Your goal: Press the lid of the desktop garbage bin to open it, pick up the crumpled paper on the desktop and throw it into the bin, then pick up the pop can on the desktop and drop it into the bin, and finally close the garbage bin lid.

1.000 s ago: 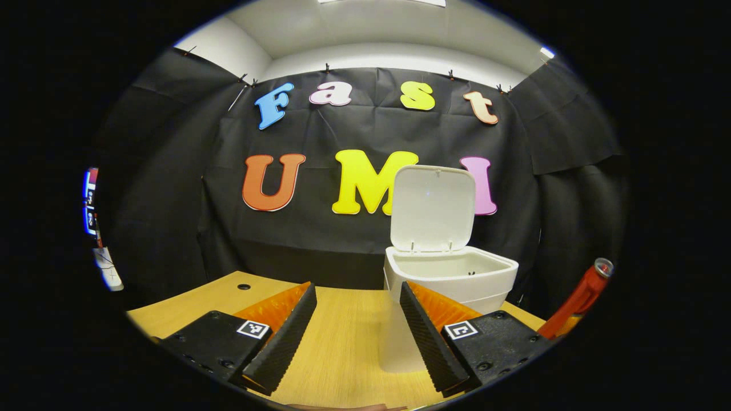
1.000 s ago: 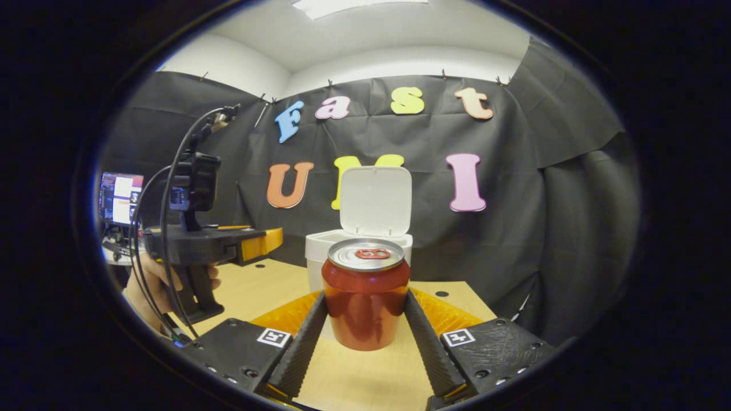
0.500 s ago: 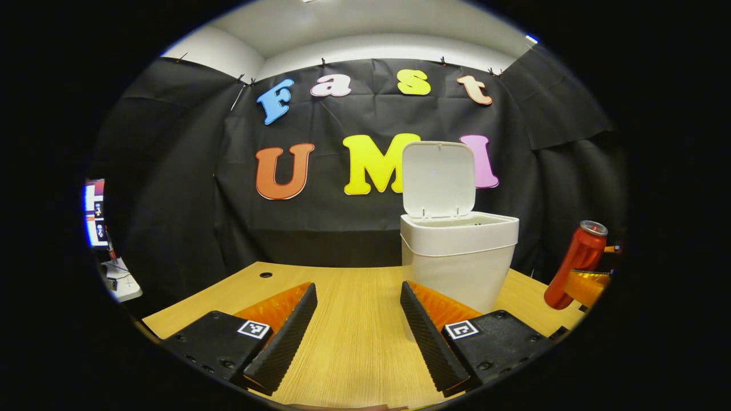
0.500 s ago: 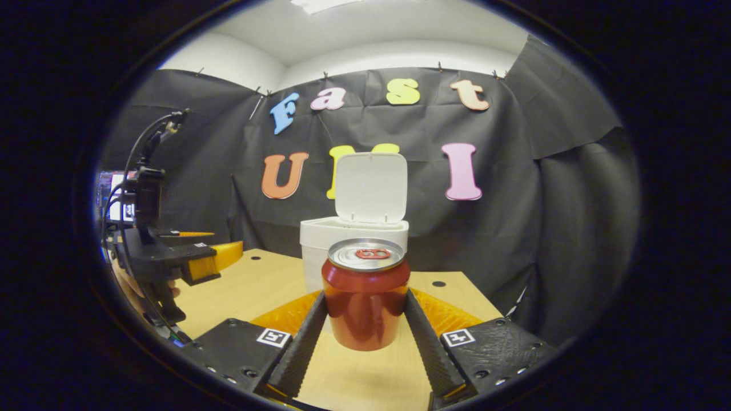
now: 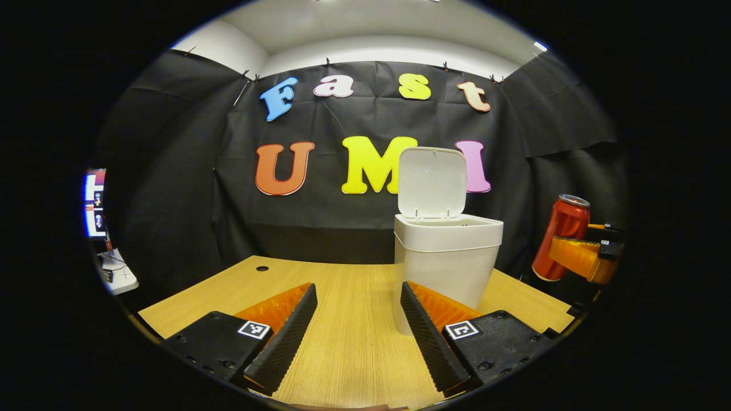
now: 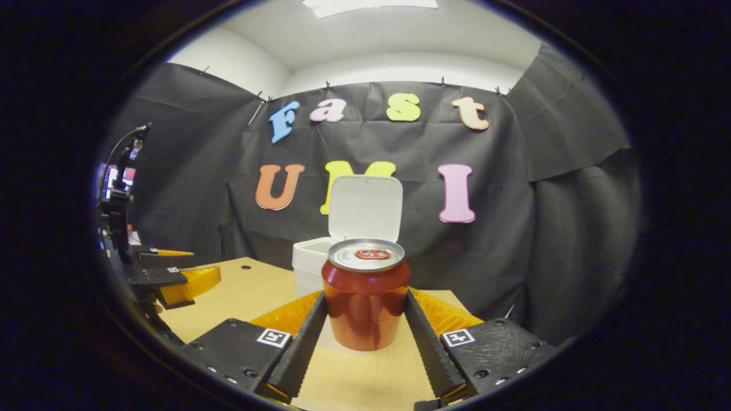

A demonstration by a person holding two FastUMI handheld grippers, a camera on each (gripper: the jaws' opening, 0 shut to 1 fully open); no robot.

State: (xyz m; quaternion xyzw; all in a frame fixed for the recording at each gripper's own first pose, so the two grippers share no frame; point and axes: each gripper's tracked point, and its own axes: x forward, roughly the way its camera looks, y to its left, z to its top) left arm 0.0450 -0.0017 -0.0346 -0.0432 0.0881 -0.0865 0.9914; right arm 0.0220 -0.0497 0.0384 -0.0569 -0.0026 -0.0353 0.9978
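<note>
In the right gripper view the right gripper [image 6: 365,331] clamps the red pop can [image 6: 365,302] upright between its two fingers [image 6: 300,348], one pressing each side of the can's lower body, with the silver top and red pull tab standing above them. The can hangs above the wooden desktop [image 6: 251,285], and the white garbage bin [image 6: 311,265] stands behind it with its lid [image 6: 365,208] raised upright. At the far left edge the left gripper [image 6: 183,282] shows over the desktop, though distortion there blurs its detail.

In the left gripper view the left gripper's [image 5: 357,337] fingers stand wide apart, holding nothing, low over the desktop [image 5: 342,342]. The open bin [image 5: 445,262] stands just beyond the right-hand finger. The can [image 5: 562,237] is held aloft to the bin's right, tilted in this view.
</note>
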